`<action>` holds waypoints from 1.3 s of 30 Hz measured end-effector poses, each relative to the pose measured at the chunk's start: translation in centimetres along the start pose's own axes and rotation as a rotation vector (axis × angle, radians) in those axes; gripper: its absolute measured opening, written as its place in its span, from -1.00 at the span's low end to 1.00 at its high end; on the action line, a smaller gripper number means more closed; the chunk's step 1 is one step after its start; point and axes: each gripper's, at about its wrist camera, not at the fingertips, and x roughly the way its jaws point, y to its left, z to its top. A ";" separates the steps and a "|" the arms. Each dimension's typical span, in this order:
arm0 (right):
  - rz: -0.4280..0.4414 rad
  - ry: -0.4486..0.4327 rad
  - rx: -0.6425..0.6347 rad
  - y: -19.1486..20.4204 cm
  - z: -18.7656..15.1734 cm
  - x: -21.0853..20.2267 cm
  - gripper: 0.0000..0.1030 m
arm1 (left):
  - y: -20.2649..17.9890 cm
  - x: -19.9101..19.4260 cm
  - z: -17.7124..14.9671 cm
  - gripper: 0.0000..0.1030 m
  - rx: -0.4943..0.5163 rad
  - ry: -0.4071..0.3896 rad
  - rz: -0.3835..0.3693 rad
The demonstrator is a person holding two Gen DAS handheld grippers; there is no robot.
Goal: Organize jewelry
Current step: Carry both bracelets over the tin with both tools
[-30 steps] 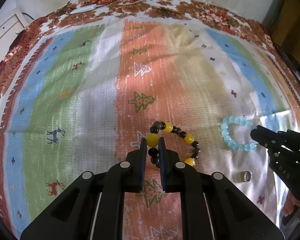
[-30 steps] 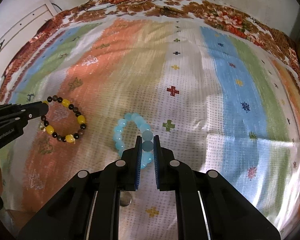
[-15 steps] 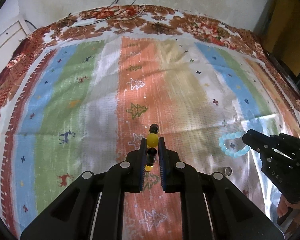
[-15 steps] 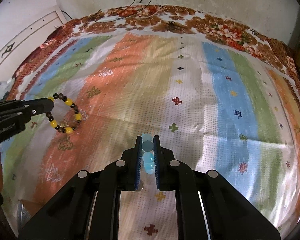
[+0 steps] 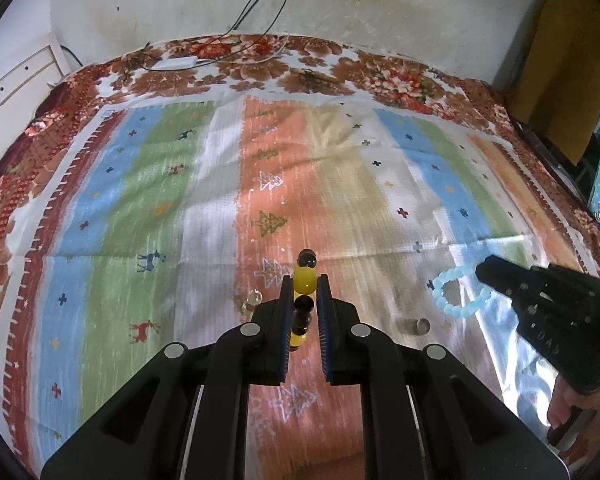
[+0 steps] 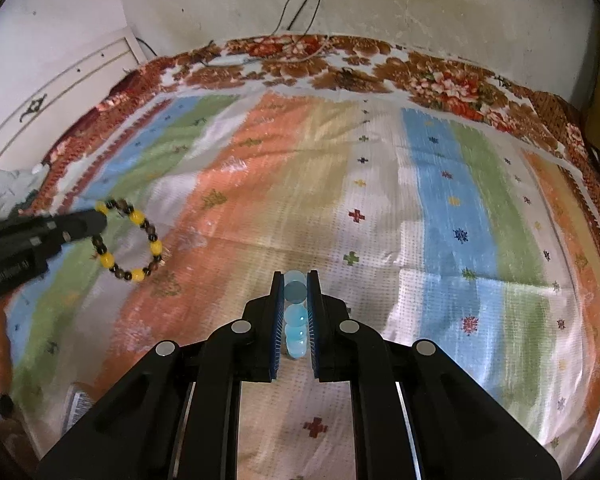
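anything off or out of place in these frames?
Nothing damaged. Both bracelets are gripped and lifted: yellow-and-dark bracelet in left gripper, blue bracelet in right gripper. A ring lies loose on the cloth.

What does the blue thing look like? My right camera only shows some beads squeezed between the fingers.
Observer: The left camera shows a whole blue bracelet, a round loop hanging from the right gripper.
Operator: Is anything lying on the cloth?
Observer: Yes, a small silver ring lies on the cloth near that loop.
Operator: Anything else?
Observer: A tiny clear bead sits beside the left gripper, which holds the yellow and black bracelet.
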 end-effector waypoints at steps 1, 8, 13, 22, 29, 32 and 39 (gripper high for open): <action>0.005 -0.008 0.000 0.2 0.0 -0.4 -0.77 | 0.0 -0.3 -0.2 -0.79 -0.001 -0.004 0.002; 0.020 -0.034 -0.040 1.4 -0.9 -2.3 -0.77 | 0.0 -2.5 -1.1 -0.79 -0.014 -0.035 -0.020; 0.033 -0.039 -0.038 1.9 -1.4 -3.4 -0.77 | -0.8 -4.1 -1.8 -0.79 -0.004 -0.056 -0.040; 0.063 -0.074 -0.047 2.9 -2.7 -6.1 -0.77 | -1.3 -6.3 -4.0 -0.79 0.020 -0.071 -0.058; 0.081 -0.093 -0.067 3.6 -3.8 -7.9 -0.77 | -1.8 -8.1 -5.6 -0.79 0.025 -0.093 -0.068; 0.090 -0.097 -0.072 3.9 -4.2 -8.4 -0.77 | -1.7 -8.8 -6.3 -0.79 0.014 -0.101 -0.076; 0.108 -0.103 -0.091 4.7 -5.3 -9.6 -0.77 | -2.1 -9.9 -7.9 -0.79 0.013 -0.107 -0.087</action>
